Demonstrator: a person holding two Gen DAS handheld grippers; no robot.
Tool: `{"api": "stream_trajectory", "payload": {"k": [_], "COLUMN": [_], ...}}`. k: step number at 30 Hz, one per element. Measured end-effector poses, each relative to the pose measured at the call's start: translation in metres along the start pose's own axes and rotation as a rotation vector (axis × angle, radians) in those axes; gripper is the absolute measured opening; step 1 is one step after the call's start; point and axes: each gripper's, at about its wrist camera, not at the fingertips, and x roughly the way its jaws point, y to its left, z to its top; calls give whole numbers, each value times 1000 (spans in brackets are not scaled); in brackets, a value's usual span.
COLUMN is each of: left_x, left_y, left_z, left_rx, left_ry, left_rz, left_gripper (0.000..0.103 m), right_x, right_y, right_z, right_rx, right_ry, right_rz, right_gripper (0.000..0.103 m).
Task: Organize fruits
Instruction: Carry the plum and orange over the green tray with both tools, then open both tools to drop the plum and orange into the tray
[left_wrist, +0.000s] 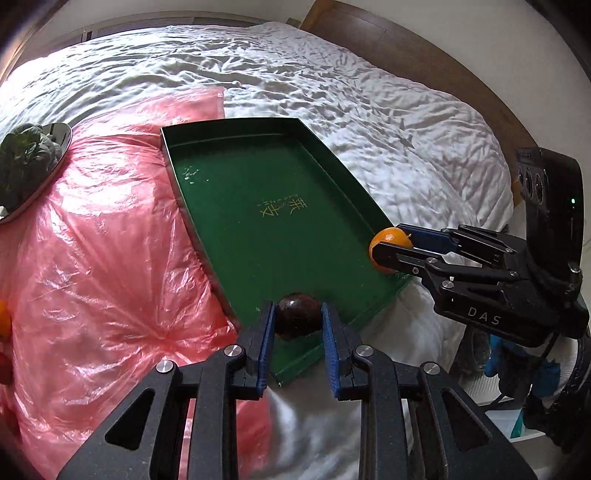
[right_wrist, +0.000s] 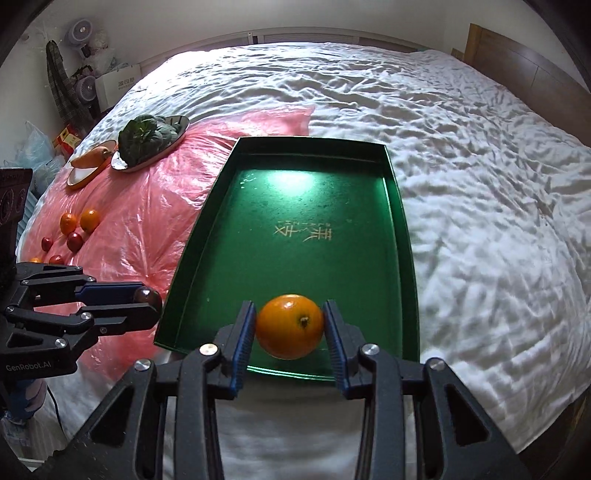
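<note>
Fruits are the business here, and two of them hang over the near end of the green tray (right_wrist: 397, 206), which lies on the bed (right_wrist: 480, 184). The right tongs (right_wrist: 290, 326) are closed on an orange (right_wrist: 290, 326), blue pads (right_wrist: 244, 332) pressing its two sides, just above the tray's near edge. The left tongs (left_wrist: 298, 319) are clamped just as firmly on a small dark red fruit (left_wrist: 295, 317) at the tray's near left corner. Both point steeply down, which suits lowering each fruit onto the bare tray floor rather than dropping it. More small oranges and red fruits (right_wrist: 75, 230) lie loose on the pink plastic sheet (right_wrist: 147, 229) left of the tray, probably next. Beyond them, plates of greens (right_wrist: 147, 142) and a carrot (right_wrist: 94, 155) stand apart, being no fruit.
</note>
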Motion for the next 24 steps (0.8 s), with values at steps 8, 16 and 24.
{"api": "stream_trajectory", "payload": {"k": [8, 16, 24], "left_x": [41, 60, 66], "left_y": [8, 10, 5], "left_z": [22, 16, 12], "left_rx": [11, 28, 46], "left_ry": [40, 86, 99], "left_rz": [57, 53, 62], "left_gripper": [21, 21, 22], "right_x": [45, 60, 64], "right_y": [-21, -17, -17], "right_z": [12, 10, 7], "right_rx": [64, 53, 48], "right_ry": [16, 48, 55], "right_rz": [-3, -11, -23], "right_gripper": [37, 37, 39]}}
